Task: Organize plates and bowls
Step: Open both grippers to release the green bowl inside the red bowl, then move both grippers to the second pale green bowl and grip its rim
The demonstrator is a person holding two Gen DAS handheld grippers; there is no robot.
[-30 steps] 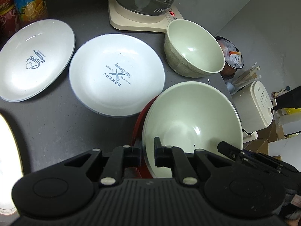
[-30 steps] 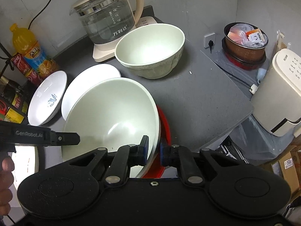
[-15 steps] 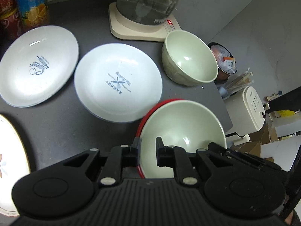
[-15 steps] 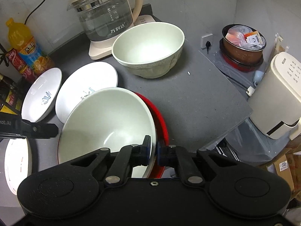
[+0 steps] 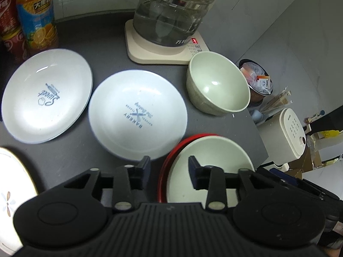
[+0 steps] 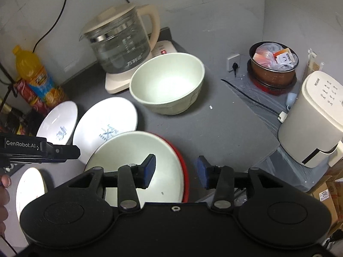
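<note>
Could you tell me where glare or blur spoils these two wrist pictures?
Left wrist view: glare washes out the flower plate at the left edge and brightens the Sweet plate; the bakery plate has a soft near rim. Right wrist view: the white plates blow out, the deep bowl glares inside, the kettle looks slightly smeared.

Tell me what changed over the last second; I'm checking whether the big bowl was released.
Both grippers let go: the left gripper and right gripper had been clamped on opposite rims of the wide pale-green bowl, and their jaws have just been opening. The bowl now sits in the red plate, free of the pads. The two white plates, the deep green bowl and the glass kettle stayed put.
</note>
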